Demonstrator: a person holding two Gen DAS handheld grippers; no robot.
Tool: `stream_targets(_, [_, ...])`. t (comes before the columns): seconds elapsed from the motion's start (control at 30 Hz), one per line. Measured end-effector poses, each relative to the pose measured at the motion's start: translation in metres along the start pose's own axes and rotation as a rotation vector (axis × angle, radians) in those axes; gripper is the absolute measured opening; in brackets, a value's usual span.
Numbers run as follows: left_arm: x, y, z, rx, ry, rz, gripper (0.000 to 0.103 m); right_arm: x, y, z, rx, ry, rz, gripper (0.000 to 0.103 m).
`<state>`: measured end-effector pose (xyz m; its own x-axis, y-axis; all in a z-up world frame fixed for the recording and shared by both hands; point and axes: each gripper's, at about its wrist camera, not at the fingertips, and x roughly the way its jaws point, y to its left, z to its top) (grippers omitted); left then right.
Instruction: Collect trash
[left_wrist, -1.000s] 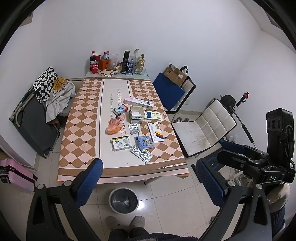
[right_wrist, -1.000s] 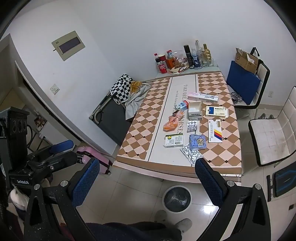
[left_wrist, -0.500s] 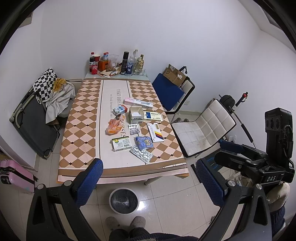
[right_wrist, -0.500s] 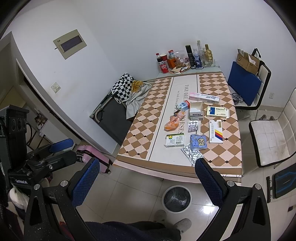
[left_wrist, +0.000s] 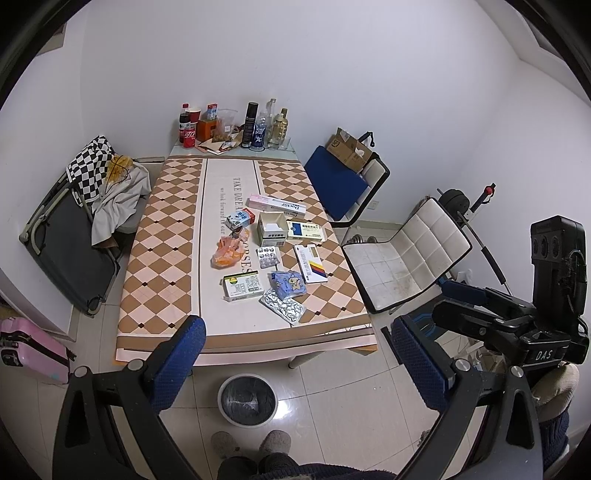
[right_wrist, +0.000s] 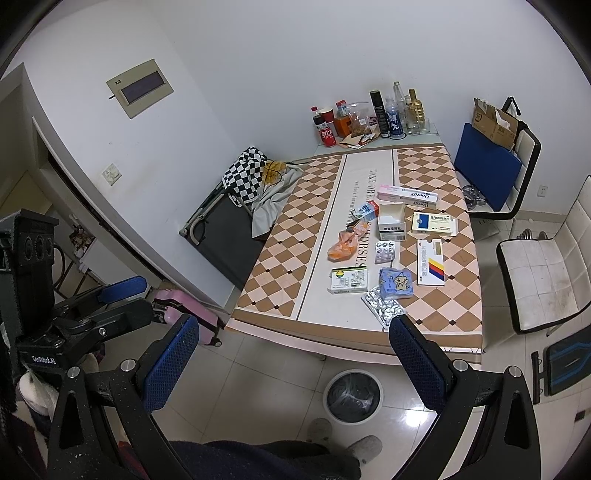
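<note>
Left claw (left_wrist: 295, 354) gapes wide, empty; right claw (right_wrist: 291, 350) likewise.

White walls, glossy tiled floor (left_wrist: 343, 417), checkered table (left_wrist: 162, 236), white chair (left_wrist: 402, 266), blue chair (left_wrist: 338, 184)

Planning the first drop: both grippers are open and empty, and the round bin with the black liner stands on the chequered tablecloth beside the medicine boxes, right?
Not quite. The round bin with the black liner stands on the tiled floor in front of the table, not on the cloth; the left wrist view shows it. Both the left gripper and right gripper are open and empty.
</note>
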<state>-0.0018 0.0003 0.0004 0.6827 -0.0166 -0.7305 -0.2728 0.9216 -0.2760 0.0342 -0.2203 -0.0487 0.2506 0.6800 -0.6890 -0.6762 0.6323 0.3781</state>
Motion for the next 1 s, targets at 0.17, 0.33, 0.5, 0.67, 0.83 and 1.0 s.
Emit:
stream_targets(0.17, [-0.0003, 0.0004, -0.0003, 0.002, -0.001, -0.001, 0.103, -0.0009, -0.0014, -0.0002, -0.002, 0.002, -0.001, 0.103])
stream_targets(0.33, [-0.0005, 0.0007, -0.0003, 0.0, 0.0, -0.001, 0.103, 0.0012, 0.0026, 0.0004, -0.003, 0.001, -0.002, 0.103])
stream_targets(0.5, [-0.0003, 0.0008, -0.0004, 0.001, 0.001, -0.002, 0.103, 0.0028, 0.0036, 0.003, -0.001, 0.001, -0.002, 0.103])
stream_targets(0.67, [0.0, 0.0003, -0.0002, 0.001, 0.0, -0.001, 0.103, 0.0048, 0.0064, 0.0062, -0.002, 0.002, -0.002, 0.103])
stream_targets(0.83, [-0.0005, 0.0009, -0.0005, 0.001, 0.001, -0.003, 0.103, 0.006, 0.0064, 0.0055, -0.003, 0.003, -0.002, 0.103])
stream_targets(1.0, [0.0001, 0.0004, -0.0003, 0.001, 0.001, -0.001, 0.103, 0.0066, 0.0063, 0.0057, -0.004, 0.002, -0.003, 0.103])
